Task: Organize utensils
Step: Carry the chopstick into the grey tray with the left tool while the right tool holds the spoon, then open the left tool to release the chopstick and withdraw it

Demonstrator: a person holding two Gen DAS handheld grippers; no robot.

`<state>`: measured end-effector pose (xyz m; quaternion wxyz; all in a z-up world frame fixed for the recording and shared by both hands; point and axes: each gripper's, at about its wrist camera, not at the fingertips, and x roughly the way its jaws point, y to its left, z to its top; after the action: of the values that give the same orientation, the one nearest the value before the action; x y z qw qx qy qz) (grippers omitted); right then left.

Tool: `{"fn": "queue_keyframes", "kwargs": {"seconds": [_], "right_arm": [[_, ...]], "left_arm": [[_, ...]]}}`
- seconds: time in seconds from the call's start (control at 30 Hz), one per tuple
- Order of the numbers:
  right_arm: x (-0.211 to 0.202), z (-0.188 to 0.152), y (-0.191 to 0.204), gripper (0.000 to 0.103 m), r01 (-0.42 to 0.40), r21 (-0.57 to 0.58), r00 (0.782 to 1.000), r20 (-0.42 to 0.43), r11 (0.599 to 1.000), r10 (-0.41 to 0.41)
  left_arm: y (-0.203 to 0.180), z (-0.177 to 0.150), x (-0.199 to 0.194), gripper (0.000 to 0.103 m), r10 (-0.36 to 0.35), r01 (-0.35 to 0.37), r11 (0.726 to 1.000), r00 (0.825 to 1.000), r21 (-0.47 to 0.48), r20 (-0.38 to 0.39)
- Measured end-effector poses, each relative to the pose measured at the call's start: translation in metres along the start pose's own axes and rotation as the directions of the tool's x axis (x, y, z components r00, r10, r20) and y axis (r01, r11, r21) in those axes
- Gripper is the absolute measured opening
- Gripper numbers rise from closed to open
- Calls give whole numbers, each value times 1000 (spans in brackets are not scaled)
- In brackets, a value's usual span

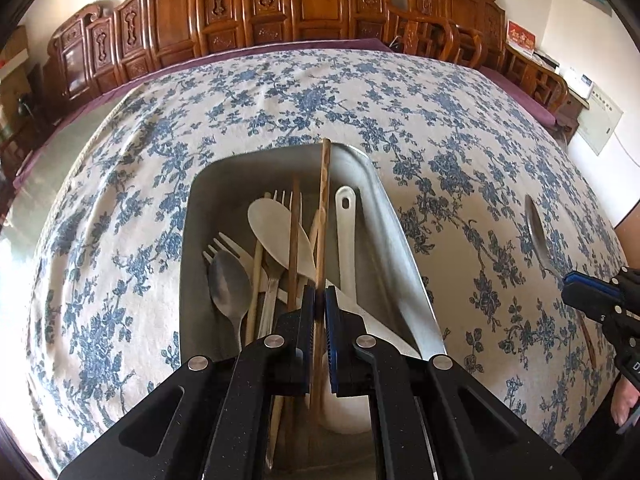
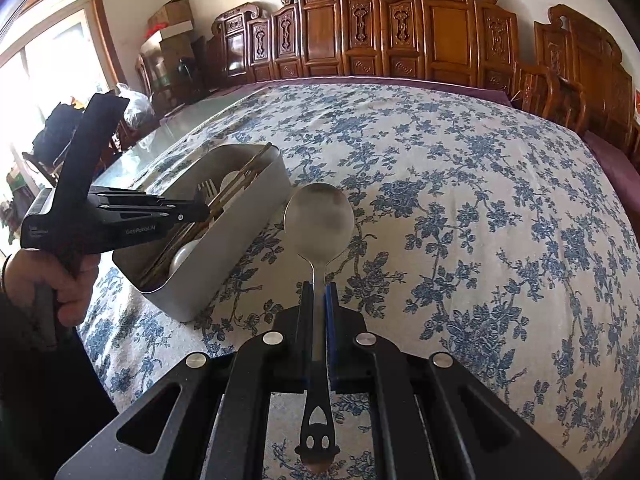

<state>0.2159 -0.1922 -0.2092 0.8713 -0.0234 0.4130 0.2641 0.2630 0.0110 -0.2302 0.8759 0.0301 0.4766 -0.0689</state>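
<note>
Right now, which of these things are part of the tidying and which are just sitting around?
Part of the job:
- metal tray of utensils
- wooden chopstick in left gripper
- metal spoon in right gripper

Just around:
- floral tablecloth
- carved wooden chairs
- cardboard boxes

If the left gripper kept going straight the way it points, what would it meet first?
Probably the utensils piled in the metal tray; the left gripper, shut on a wooden chopstick, points down into it. Depth is unclear.
</note>
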Motion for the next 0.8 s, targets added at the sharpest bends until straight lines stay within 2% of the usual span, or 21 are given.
{"fn": "queue_keyframes", "kwargs": {"seconds": [0.23, 0.63, 0.8], "right_arm": [[5, 1, 4, 7, -2, -6, 1000, -5, 1000, 2], [0, 8, 19, 7, -15, -16, 1000, 3, 1000, 15], [-1, 17, 35, 7, -17, -46, 1000, 8, 999, 17]], "left_arm": [[1, -4, 0, 5, 0, 0, 1000, 1000, 0, -10], [19, 1, -35, 5, -4, 7, 999, 998, -48, 65], [25, 7, -57, 5, 14, -10, 999, 995, -37, 94]]}}
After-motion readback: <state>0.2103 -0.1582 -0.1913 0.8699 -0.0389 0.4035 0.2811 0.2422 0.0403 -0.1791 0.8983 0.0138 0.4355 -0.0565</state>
